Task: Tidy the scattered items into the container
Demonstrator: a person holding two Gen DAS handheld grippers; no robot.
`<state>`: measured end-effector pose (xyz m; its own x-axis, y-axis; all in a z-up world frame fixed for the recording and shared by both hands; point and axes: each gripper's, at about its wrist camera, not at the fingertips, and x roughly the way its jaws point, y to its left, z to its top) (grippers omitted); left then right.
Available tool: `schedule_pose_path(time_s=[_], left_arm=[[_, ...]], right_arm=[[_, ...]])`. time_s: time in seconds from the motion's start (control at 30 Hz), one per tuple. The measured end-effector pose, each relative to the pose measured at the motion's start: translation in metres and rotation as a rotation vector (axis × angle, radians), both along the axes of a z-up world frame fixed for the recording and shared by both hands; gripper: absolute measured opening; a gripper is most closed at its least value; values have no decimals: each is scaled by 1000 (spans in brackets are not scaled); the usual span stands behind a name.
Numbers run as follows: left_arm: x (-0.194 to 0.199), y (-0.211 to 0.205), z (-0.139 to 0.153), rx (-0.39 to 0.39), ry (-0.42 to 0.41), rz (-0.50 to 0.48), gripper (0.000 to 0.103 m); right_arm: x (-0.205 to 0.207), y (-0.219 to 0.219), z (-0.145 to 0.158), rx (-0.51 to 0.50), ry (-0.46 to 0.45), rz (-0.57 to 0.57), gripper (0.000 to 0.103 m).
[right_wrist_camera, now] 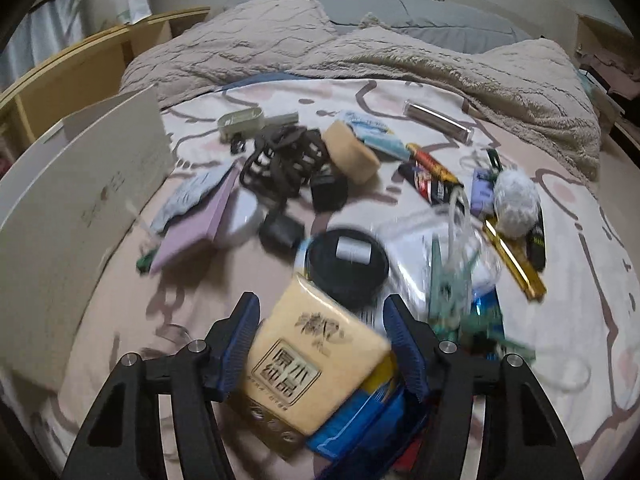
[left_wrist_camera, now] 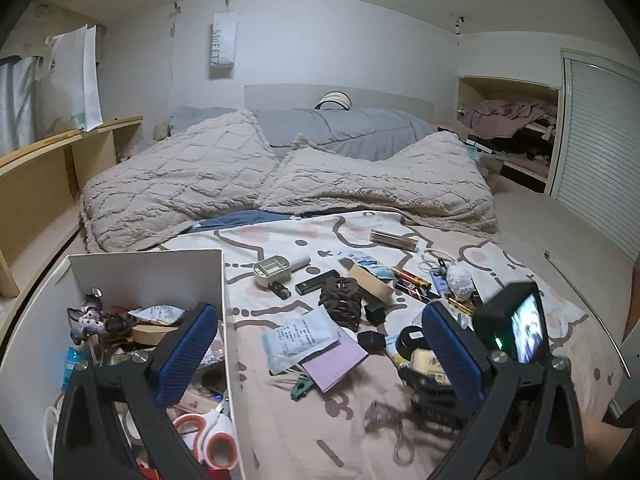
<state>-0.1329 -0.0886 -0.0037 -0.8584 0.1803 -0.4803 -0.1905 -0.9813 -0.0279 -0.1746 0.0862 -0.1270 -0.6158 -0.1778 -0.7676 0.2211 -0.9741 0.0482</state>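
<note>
On the bed, the right hand-held gripper [right_wrist_camera: 320, 344] straddles a yellow pack [right_wrist_camera: 316, 364], seemingly gripped for boxing; left hand-held gripper [left_wrist_camera: 320, 360] spread, empty.

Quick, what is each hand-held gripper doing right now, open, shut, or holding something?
Left hand-held gripper: open, holding nothing.
Right hand-held gripper: around the yellow packet; whether it grips cannot be told.

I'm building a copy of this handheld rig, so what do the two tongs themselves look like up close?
Both match: the left tongs and right tongs have black, triangular open-frame arms with silver round bolt heads at the joints, and flat fingers faced with blue, finely textured pads. Seen from the left wrist, the right tool carries a small lit screen with a green light. No sleeves or cables show.
</note>
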Motion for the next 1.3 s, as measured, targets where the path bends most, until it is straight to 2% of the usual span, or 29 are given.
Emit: schedule_pose_path(time_s=[0.17,0.27,0.63,0.8,0.9,0.97,1.0,1.03,1.2,1.3], left_arm=[[0,8,-4,6,-12,-24,103],[0,16,-8,-4,-21,-39,103],[5,64,-40,-136,-68,-103,103],[4,83,-69,-217,-120,-114,103],[4,90,-90,-271,-159,-110,103],[4,92,-101,-300,-179,-105,103],[5,92,-108,-318,-195,-100,103],[5,93,-112,-329,-207,-94,103],[1,87,-134,-358,-280,-45,103],[-1,82,-137,-331,-299,-28,103]], right_arm=[[29,13,-5,-4,15,11,65],[49,11,-6,44,37,34,65],[117,9,-8,168,180,181,65],[131,20,-9,135,190,193,65],[134,33,-11,65,191,168,67],[137,41,-9,35,201,138,75],[138,45,-8,25,207,125,86],[140,47,-7,18,213,116,92],[141,59,-5,-11,198,89,94],[142,59,-5,-16,179,99,95]])
